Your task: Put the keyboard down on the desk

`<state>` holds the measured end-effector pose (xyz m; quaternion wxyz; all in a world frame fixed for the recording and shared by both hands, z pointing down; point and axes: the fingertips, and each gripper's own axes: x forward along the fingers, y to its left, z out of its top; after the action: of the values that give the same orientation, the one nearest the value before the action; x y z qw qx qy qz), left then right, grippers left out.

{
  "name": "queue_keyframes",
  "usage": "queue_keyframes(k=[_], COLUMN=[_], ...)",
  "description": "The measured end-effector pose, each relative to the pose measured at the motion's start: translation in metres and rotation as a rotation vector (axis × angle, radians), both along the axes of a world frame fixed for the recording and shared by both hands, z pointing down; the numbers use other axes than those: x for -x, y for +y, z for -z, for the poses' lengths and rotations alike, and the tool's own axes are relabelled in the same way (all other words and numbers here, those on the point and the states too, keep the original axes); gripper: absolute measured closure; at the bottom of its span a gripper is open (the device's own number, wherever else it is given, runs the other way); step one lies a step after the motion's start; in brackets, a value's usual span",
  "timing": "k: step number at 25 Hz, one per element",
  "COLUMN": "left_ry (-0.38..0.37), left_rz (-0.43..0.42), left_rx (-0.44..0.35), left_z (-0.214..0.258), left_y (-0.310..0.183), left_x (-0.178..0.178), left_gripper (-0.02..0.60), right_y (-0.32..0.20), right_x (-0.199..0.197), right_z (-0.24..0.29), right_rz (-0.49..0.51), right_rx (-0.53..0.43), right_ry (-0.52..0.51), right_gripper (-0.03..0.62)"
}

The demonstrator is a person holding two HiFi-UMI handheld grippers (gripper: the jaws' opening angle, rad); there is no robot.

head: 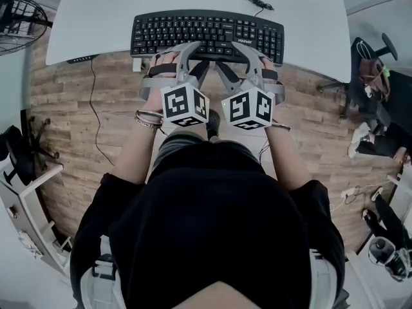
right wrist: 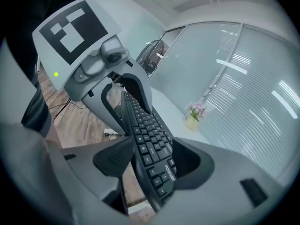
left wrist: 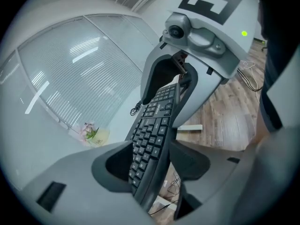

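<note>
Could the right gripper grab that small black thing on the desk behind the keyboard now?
Probably not yet: the right gripper is shut on the keyboard, shared with the left gripper, and the keyboard lies between it and the small black thing.

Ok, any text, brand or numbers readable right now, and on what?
On the keyboard, brand print in white capitals: too blurred to spell out.
Its key legends: too small to read.
The cubes on the left gripper and right gripper: square markers only, no words.

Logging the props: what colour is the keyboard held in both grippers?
The keyboard is black with white key lettering, best seen in the head view.
</note>
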<state>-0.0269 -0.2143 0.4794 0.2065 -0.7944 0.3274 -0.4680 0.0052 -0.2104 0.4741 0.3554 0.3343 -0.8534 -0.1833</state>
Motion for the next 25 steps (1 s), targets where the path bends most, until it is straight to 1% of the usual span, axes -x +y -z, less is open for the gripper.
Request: queue_keyframes(k=[5, 9, 11, 14, 16, 20, 25], left_ry=[0.055, 0.125, 0.159, 0.202, 0.233, 0.309, 0.396], left_rz=[0.023, 0.038, 0.05, 0.067, 0.078, 0.096, 0.093], left_rx=[-0.018, -0.037, -0.052, -0.08, -0.092, -0.1, -0.103], left_z=[0.014, 0.031, 0.04, 0.054, 0.062, 0.078, 0.1], left_y=[0.006, 0.006, 0.007, 0.009, 0.01, 0.011, 0.012], left_x=[-0.005, -0.008, -0.009, -0.011, -0.012, -0.015, -0.017], left_gripper=[0.328, 0.33, 0.33, 0.33, 0.331, 0.331, 0.331], right_y=[0.004, 0.006, 0.008, 0.011, 0.011, 0.012, 0.014], right_x=[-0.003, -0.006, -0.009, -0.014, -0.018, -0.021, -0.019], right_z=[0.018, 0.037, 0.048, 0.068, 0.078, 0.099, 0.126], right_rz=[-0.01, -0.021, -0.031, -0.053, -0.065, -0.066, -0.053], right_rx=[-0.029, -0.055, -0.057, -0.053, -0.054, -0.077, -0.114], right_ry=[-0.038, -0.087, -0.129, -0.226, -0.272, -0.322, -0.375], right_gripper=[0.335, 0.339, 0.342, 0.347, 0.349, 0.35, 0.352])
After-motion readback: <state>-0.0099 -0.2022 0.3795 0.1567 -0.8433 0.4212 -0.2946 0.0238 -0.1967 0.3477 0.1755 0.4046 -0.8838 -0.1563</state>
